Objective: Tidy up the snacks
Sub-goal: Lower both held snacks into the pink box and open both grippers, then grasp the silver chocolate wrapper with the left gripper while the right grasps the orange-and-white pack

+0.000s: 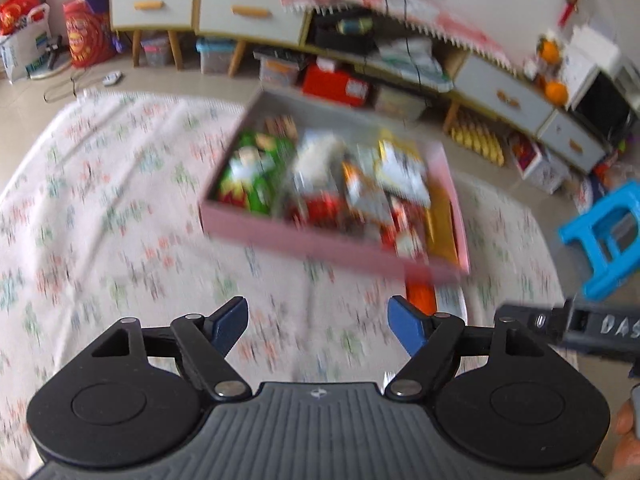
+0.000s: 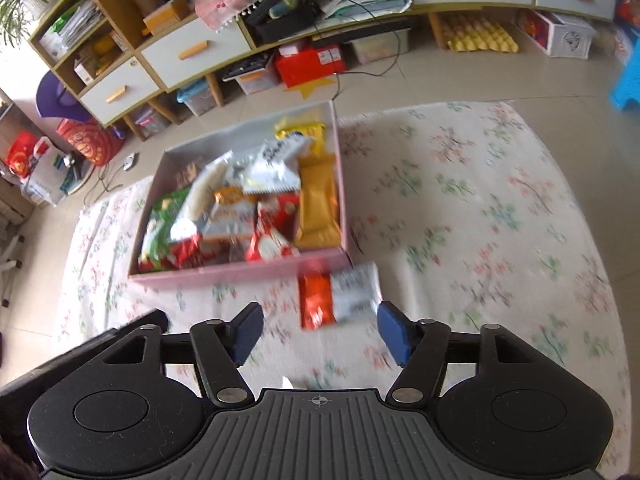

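On the floral-cloth tabletop (image 2: 480, 208) we see a pink box (image 2: 240, 272) lying toward its far edge, packed with snack packets: a green bag (image 2: 160, 220) at its left side, a gold packet (image 2: 318, 200) along its right wall. Just outside the box's near wall, at its right corner, an orange-and-white snack packet (image 2: 340, 296) lies on the cloth. Our right gripper (image 2: 320, 330) hovers over that packet's near end, fingers spread wide, holding nothing. Our left gripper (image 1: 318, 326) is likewise spread and empty, above bare cloth before the box.
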A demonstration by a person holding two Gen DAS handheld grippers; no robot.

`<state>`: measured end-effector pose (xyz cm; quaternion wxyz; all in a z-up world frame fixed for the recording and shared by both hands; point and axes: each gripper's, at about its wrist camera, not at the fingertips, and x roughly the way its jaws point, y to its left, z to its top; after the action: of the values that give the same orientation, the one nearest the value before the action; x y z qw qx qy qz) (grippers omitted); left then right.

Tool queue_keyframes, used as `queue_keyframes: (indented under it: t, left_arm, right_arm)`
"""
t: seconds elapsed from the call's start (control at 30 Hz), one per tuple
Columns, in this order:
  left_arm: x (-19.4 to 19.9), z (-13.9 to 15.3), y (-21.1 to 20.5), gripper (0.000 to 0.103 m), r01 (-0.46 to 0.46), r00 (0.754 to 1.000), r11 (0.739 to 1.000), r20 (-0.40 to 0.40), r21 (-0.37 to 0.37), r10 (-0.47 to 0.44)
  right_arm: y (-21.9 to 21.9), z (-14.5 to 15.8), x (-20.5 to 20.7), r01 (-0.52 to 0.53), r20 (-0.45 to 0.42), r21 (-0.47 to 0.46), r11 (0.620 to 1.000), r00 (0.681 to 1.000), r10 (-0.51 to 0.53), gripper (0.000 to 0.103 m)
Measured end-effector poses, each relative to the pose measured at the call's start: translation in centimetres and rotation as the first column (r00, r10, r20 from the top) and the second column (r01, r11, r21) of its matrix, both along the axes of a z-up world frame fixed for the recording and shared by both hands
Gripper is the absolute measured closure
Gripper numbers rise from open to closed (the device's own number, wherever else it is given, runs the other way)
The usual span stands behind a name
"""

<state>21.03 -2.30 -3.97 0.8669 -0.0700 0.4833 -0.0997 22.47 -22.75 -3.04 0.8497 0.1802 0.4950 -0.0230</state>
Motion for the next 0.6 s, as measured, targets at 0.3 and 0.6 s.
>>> queue_keyframes:
  t: [0.3, 0.6]
  left_arm:
    - [-3.7, -2.0, -2.7, 0.024, 0.116, 0.993, 0.992, -0.026, 0.038, -0.115]
    - [-3.9, -3.2, -3.6, 0.024, 0.122, 0.992, 0.992, -0.038, 0.040, -0.121]
  right_arm:
    - [-1.1, 0.3, -4.0, -0.009, 0.021, -0.004, 1.000, 1.000, 0.009, 0.023]
    - [-2.6, 0.0, -4.6, 0.005, 0.014, -0.010, 1.000, 1.000, -0.005, 0.021]
